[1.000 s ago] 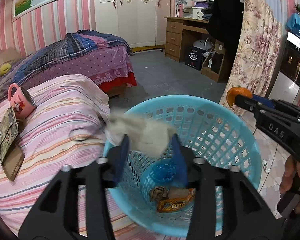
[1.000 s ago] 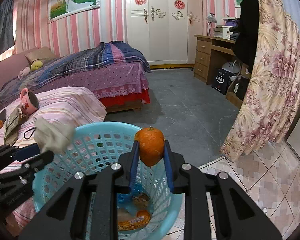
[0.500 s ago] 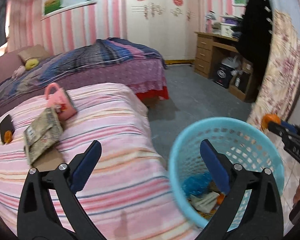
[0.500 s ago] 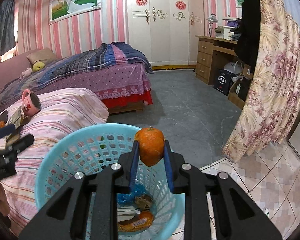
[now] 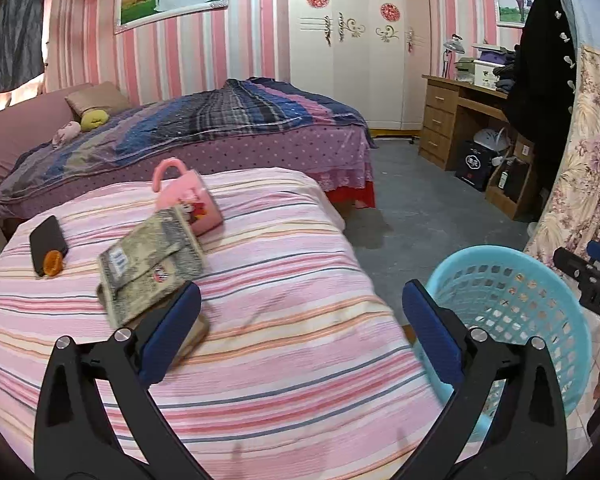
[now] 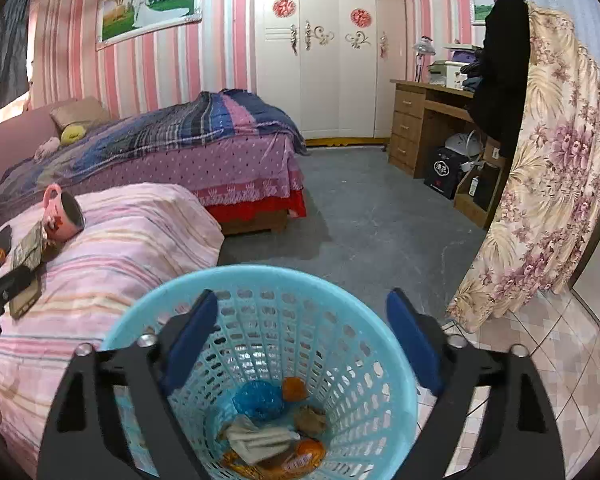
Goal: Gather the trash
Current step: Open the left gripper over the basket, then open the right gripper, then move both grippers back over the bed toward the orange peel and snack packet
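Note:
The light blue mesh basket (image 6: 260, 272) stands on the floor beside the striped bed. My right gripper (image 6: 302, 300) hangs over it, its jaws opening with nothing between them. Down inside lie an orange fruit (image 6: 294, 388), a blue wrapper (image 6: 258, 400), a crumpled tissue (image 6: 256, 440) and an orange snack packet (image 6: 300, 456). My left gripper (image 5: 298, 300) is open and empty above the pink striped cover (image 5: 280, 380), with the basket (image 5: 500, 256) to its right. A small orange scrap (image 5: 53, 263) lies by a black phone (image 5: 48, 240).
A pink mug (image 5: 188, 200) lies tipped on a grey booklet (image 5: 152, 256) on the striped bed. Behind is a second bed (image 5: 220, 120), a wooden desk (image 5: 452, 116) with boxes, and a floral curtain (image 6: 540, 200) at the right. Grey floor (image 6: 380, 220) lies beyond the basket.
The left gripper let the tissue fall into the basket, opened wide and swung left over the bed. The right gripper opened and the orange fruit dropped into the basket.

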`<state>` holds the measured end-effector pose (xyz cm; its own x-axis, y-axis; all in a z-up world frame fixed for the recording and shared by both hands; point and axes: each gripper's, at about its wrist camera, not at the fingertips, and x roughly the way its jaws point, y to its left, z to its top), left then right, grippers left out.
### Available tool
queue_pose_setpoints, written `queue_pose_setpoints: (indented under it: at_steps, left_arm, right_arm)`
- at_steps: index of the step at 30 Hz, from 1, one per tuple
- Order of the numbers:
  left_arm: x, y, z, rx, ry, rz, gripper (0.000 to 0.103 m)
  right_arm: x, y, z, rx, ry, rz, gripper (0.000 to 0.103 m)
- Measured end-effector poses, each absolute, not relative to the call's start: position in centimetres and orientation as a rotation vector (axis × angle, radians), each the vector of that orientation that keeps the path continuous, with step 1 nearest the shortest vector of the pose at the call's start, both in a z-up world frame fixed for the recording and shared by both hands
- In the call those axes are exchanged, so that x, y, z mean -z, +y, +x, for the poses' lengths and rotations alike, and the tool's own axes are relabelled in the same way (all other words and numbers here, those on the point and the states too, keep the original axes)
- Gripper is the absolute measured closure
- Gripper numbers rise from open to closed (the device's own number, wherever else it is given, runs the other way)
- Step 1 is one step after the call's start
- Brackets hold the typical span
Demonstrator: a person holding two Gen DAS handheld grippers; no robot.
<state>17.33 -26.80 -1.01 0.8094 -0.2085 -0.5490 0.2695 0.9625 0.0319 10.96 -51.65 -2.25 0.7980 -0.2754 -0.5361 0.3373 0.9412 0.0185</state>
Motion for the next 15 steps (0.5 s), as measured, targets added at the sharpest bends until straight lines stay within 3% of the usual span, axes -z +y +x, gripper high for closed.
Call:
queue_pose_setpoints:
  at_steps: [4,15]
  left_arm:
    - [0.8,-25.0,17.6,0.241,0.572,0.108,0.006]
    - [0.9,-18.5,19.6,0.165,0.577,0.087,0.006]
  right_arm:
    - [2.0,-50.5,11.9,0.345,0.560,0.104,0.011]
    - [1.1,-46.8,14.3,0.294,0.547,0.086,0.011]
